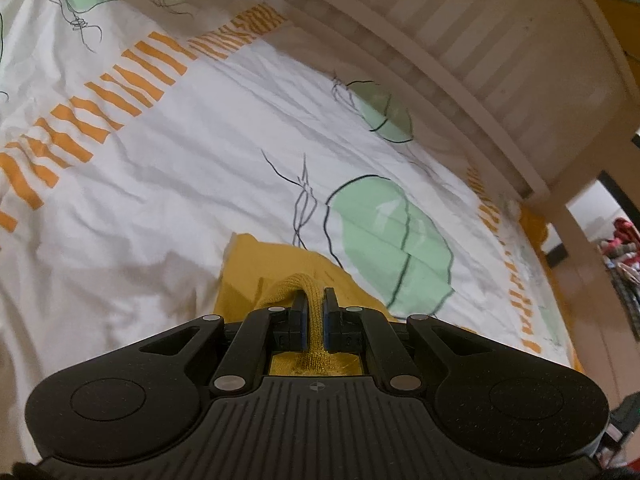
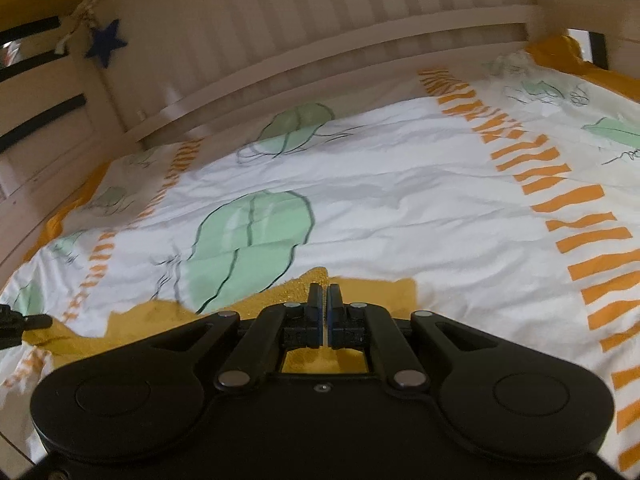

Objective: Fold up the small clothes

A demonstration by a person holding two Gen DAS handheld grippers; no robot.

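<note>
A small mustard-yellow knit garment [image 1: 264, 272] lies on the bed cover and hangs under both grippers. My left gripper [image 1: 314, 300] is shut on a ribbed edge of the garment, which bulges up between its jaws. In the right wrist view the same yellow garment [image 2: 376, 288] spreads beneath my right gripper [image 2: 324, 294], whose jaws are pressed together on a thin edge of it. The tip of the left gripper [image 2: 20, 322] shows at the far left of the right wrist view, over yellow cloth.
The white bed cover [image 1: 180, 184] has green leaf shapes and orange stripe bands. A cream wooden slatted bed frame [image 2: 280, 32] runs along the far side, with a blue star [image 2: 106, 42] on it. Yellow sheet edges [image 2: 568, 52] show at the corners.
</note>
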